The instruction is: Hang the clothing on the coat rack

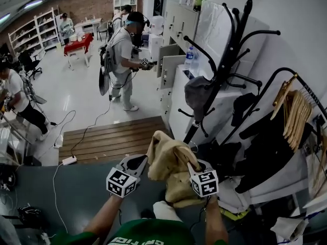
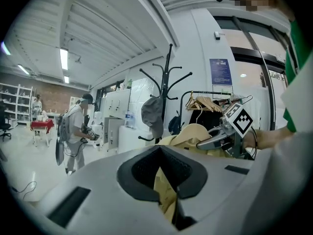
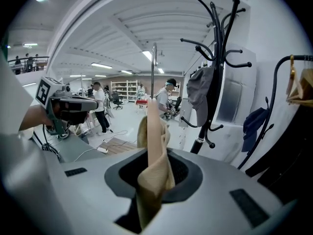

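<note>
A tan garment hangs bunched between my two grippers in front of my chest. My left gripper is shut on its left edge; in the left gripper view the tan cloth runs down into the gap of the left gripper. My right gripper is shut on a fold of the garment, and that fold stands up out of the right gripper. The black coat rack stands ahead and to the right, with a grey cap on a lower hook. Its upper hooks are bare.
A clothes rail with wooden hangers and dark garments stands at the right. White cabinets stand behind the rack. A person with grippers stands on the floor beyond a wooden platform. Cables trail at left.
</note>
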`<state>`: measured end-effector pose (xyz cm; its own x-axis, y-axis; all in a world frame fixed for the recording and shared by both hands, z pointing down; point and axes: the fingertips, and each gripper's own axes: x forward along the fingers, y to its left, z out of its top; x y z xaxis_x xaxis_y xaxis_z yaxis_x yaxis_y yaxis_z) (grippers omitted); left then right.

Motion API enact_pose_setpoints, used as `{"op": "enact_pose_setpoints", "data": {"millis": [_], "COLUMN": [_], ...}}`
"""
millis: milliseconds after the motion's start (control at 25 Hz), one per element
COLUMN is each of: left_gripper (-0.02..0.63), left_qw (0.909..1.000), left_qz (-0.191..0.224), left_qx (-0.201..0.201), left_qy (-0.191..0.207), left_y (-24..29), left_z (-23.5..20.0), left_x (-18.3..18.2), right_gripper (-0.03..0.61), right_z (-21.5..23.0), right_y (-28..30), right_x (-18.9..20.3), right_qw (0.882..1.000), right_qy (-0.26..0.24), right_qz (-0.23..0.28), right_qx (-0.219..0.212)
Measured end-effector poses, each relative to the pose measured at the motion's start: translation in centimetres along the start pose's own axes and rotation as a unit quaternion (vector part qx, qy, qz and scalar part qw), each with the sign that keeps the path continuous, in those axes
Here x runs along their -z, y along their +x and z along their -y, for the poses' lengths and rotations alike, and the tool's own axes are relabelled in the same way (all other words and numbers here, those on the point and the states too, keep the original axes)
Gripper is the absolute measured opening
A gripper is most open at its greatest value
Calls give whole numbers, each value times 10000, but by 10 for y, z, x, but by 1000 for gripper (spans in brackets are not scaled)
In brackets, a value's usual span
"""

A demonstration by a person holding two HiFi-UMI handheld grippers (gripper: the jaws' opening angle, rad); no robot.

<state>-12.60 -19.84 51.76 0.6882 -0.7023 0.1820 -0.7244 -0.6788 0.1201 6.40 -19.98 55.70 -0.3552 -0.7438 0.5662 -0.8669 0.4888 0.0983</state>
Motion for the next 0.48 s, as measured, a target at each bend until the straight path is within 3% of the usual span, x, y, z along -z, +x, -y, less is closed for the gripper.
{"op": "enact_pose_setpoints", "data": {"millis": [480], "left_gripper": [5], "left_qw": [9999], "left_qz": [-124], "left_qx": [55], "left_qy": [67], "left_y": [57], "left_z": [-16], "left_x": [-9], "right_gripper": [63], "right_z": [34], "right_y": [50], "right_x": [16], "right_qw": [9997], "right_qy": [136], "right_qz": [-219], "right_qx": [33]}}
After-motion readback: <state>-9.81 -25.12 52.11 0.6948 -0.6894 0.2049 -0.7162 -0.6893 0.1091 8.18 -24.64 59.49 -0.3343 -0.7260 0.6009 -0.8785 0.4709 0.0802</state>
